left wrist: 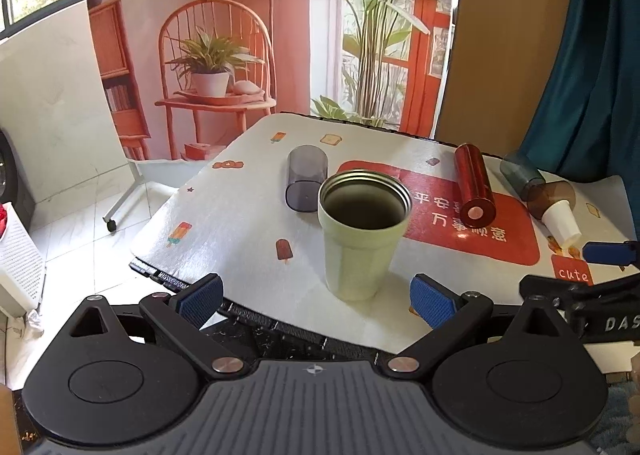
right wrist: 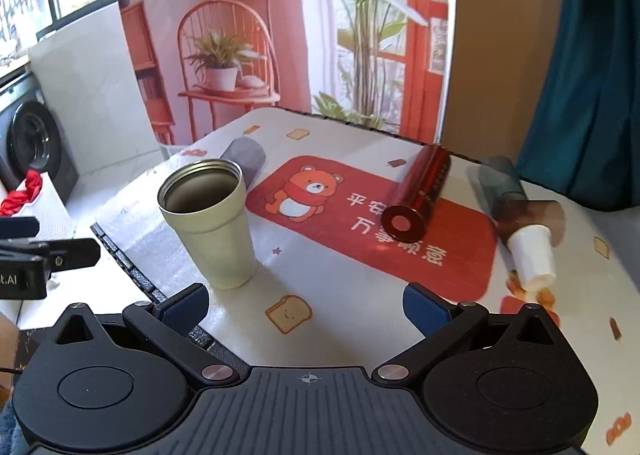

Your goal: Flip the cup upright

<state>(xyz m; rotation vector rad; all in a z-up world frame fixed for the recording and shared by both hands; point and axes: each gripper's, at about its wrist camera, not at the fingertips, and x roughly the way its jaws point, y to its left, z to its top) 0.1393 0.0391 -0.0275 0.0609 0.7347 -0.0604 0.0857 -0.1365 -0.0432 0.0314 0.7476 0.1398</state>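
Cup (left wrist: 362,233) upright at frame centre; grey tumbler (left wrist: 306,178) behind, red cylinder (left wrist: 474,187) and bottle (left wrist: 540,195) lying right. Left gripper (left wrist: 316,297) and right gripper (right wrist: 306,309) both spread wide, empty.

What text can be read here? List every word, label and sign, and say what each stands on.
"平安" and "万事顺意" on the red patch of the table cover; the rest of the first line is hidden by the red cylinder.
"cute" on a small red square of the cover.
"DAS", cut off, on the right gripper.
"t.AI", cut off, on the left gripper.
No text shows on the green cup.
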